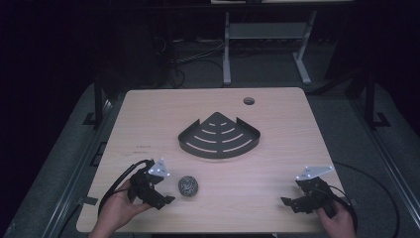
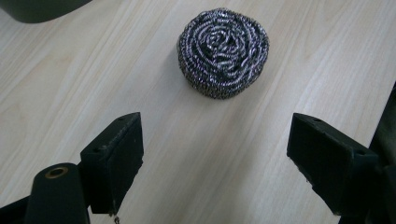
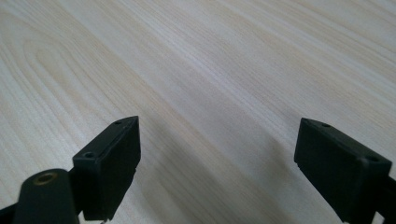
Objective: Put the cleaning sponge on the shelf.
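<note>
A round steel-wool scourer (image 1: 188,186) lies on the wooden table (image 1: 148,124) near its front left. My left gripper (image 1: 166,191) sits just left of it, open, jaws wide apart. In the left gripper view the scourer (image 2: 223,52) lies a short way beyond the gripper (image 2: 217,144), untouched. A dark quarter-round slotted corner shelf (image 1: 219,136) rests at the table's middle. My right gripper (image 1: 289,203) is at the front right, open; in the right gripper view its jaws (image 3: 219,149) stand over bare wood.
A round cable hole (image 1: 248,101) is near the table's far edge. A dark corner of the shelf (image 2: 37,8) shows at the top left of the left gripper view. Desk legs and cables lie on the floor behind the table.
</note>
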`<state>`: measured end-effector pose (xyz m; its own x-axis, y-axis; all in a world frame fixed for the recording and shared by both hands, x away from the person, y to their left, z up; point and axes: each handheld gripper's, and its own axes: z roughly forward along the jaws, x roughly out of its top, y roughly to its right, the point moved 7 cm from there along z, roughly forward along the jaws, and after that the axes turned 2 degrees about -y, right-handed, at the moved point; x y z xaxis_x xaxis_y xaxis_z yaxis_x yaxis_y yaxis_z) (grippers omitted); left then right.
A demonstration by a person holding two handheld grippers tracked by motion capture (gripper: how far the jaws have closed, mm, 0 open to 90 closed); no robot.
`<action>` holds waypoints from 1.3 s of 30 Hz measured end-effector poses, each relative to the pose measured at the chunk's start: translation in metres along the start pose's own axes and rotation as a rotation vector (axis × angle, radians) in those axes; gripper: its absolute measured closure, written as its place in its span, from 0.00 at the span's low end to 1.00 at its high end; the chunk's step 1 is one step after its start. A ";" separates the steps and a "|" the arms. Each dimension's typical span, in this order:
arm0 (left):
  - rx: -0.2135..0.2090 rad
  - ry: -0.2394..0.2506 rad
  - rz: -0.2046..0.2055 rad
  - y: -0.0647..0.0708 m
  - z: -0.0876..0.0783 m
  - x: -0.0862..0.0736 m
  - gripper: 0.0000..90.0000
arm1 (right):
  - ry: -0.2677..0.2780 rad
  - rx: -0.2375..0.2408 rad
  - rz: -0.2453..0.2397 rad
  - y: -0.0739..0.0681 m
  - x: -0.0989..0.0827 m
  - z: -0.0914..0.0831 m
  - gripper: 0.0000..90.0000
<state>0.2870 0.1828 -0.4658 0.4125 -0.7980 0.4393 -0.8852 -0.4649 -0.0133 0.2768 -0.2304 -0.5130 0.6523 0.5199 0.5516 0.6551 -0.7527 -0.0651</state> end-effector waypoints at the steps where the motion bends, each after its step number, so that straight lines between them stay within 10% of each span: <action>1: -0.003 0.001 0.000 0.001 0.001 0.001 0.20 | 0.000 0.000 0.001 0.000 0.000 0.000 0.16; 39: -0.045 -0.034 0.012 0.004 0.032 0.030 0.20 | 0.002 0.004 0.003 0.000 -0.001 -0.001 0.16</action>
<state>0.3023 0.1444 -0.4815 0.4078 -0.8166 0.4085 -0.8989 -0.4377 0.0225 0.2757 -0.2314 -0.5127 0.6537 0.5167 0.5530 0.6543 -0.7530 -0.0700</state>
